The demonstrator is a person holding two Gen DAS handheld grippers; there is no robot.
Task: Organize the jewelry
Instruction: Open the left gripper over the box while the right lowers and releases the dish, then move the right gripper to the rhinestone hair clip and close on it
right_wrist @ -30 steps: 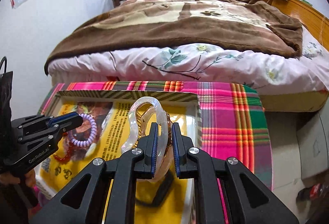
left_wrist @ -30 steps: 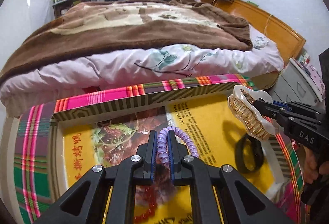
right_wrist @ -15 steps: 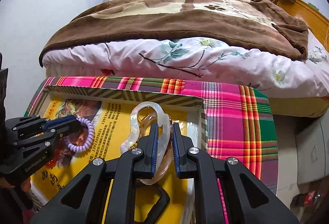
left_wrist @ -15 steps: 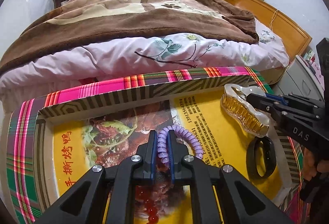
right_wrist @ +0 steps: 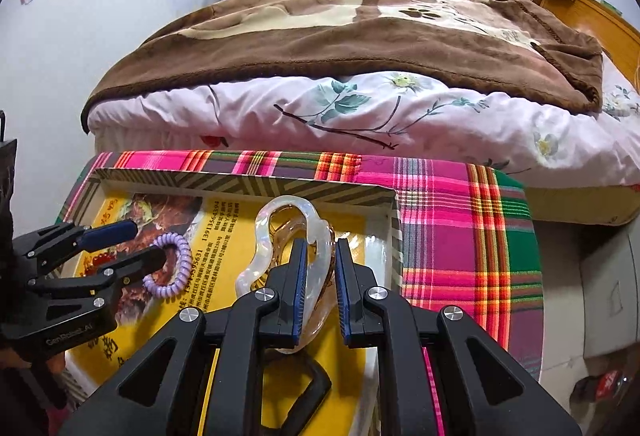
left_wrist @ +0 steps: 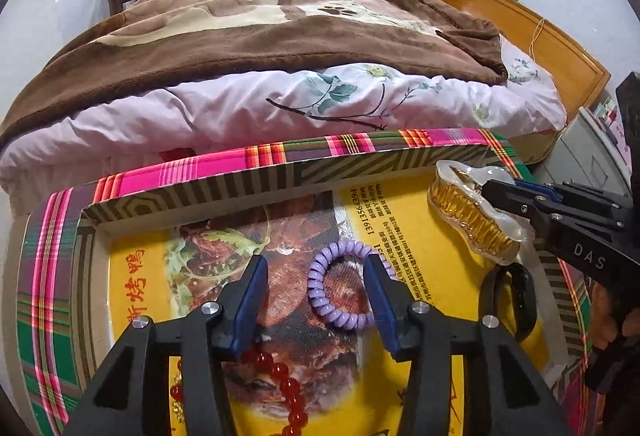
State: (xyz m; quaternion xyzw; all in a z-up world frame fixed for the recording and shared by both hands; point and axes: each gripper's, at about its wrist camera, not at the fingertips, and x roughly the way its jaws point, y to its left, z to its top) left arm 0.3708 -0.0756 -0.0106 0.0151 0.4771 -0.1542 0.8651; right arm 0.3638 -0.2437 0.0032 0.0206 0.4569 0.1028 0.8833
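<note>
Since 1 second ago the left gripper (left_wrist: 316, 288) has just been opening; its 2 fingers stand apart, the purple coil bracelet (left_wrist: 340, 284) lying loose between them on the box (left_wrist: 208, 192) floor. Right gripper (right_wrist: 320, 276) clamps the clear hair claw (right_wrist: 288, 236) beside the box's right wall.

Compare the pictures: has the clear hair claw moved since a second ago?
Yes. The clear hair claw, gripped by the right gripper, has come down toward the yellow box floor, sinking below the striped back wall.
</note>
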